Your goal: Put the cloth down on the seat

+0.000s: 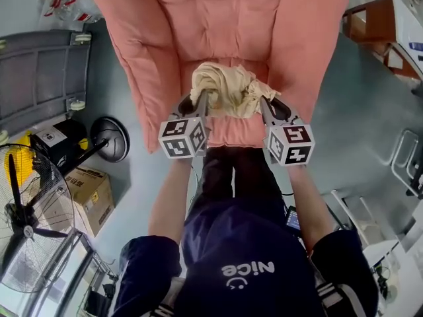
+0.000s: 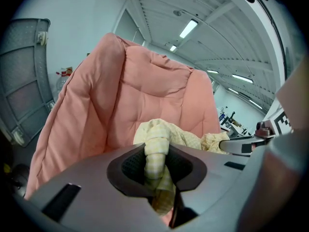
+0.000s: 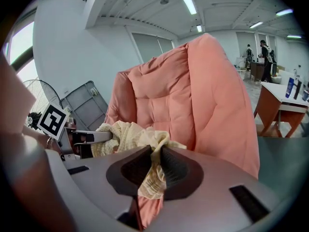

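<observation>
One armchair [image 1: 218, 18]. One cloth [image 1: 228, 88]. Two grippers: the left gripper [image 1: 200, 104] and the right gripper [image 1: 266, 105], with one marker cube on each. One person [image 1: 244, 263], with two bare forearms. One fan [image 1: 26, 230], one round black base [image 1: 111, 137], one cardboard box [image 1: 89, 190], one grey panel [image 1: 43, 78] and one wooden desk [image 1: 373, 18]. At the top left, possibly two bottles [image 1: 66, 2]

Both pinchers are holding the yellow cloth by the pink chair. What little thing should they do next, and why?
Probably lower both together toward the seat. The left gripper and right gripper are each shut on a bunched end of the checked cloth, which sits between them over the armchair, so it should settle on the cushion before they let go.
</observation>
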